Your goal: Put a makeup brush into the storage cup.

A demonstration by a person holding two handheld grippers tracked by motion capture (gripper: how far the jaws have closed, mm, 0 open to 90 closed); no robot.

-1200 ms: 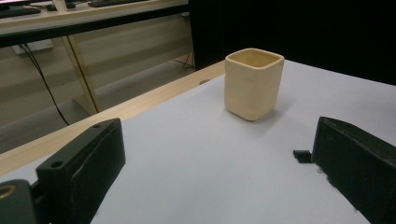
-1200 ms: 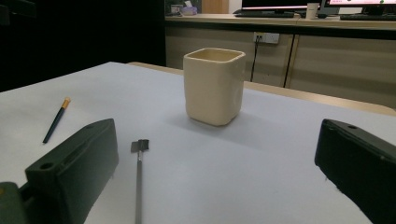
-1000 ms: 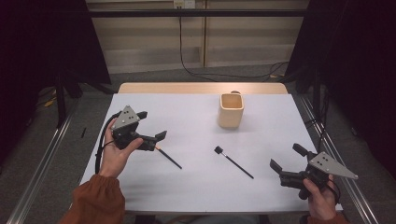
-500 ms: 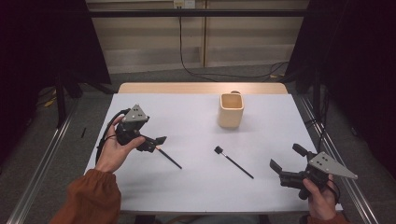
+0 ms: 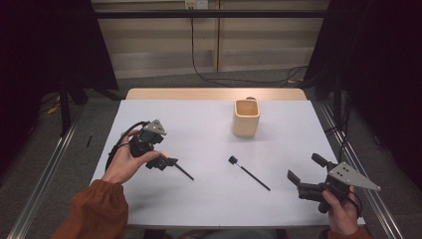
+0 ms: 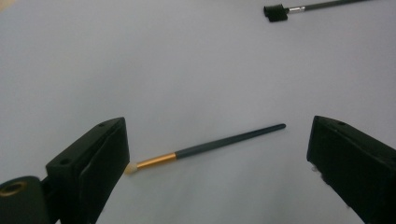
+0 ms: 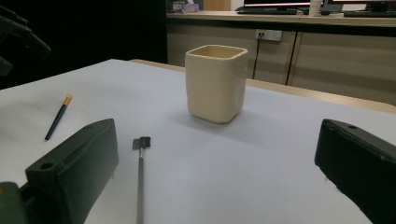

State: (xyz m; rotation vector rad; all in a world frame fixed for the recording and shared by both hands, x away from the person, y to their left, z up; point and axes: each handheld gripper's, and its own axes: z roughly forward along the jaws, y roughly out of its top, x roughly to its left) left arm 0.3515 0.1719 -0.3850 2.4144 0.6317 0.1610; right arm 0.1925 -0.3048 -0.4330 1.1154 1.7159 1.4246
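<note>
A thin dark brush with a gold ferrule (image 5: pixel 182 171) lies on the white table (image 5: pixel 209 199). My left gripper (image 5: pixel 166 162) hovers over its gold end, tilted down and open. In the left gripper view this brush (image 6: pixel 210 146) lies on the table between the wide-apart jaws, untouched. A second black brush with a flat head (image 5: pixel 249 173) lies at the table's middle. Behind it stands a cream square cup (image 5: pixel 246 118), upright and open-topped. My right gripper (image 5: pixel 304 167) rests low near the front right, open and holding nothing; it faces the cup (image 7: pixel 215 84) and the flat-headed brush (image 7: pixel 140 173).
The table's wooden back edge (image 5: pixel 214 93) runs behind the cup. Metal rails (image 5: pixel 45 179) flank both sides on the floor, and a cable (image 5: pixel 209 74) trails across the floor behind.
My left gripper has dropped and tipped forward over the gold-ferruled brush, coming closer to the table. The right gripper, both brushes and the cup stay where they were.
</note>
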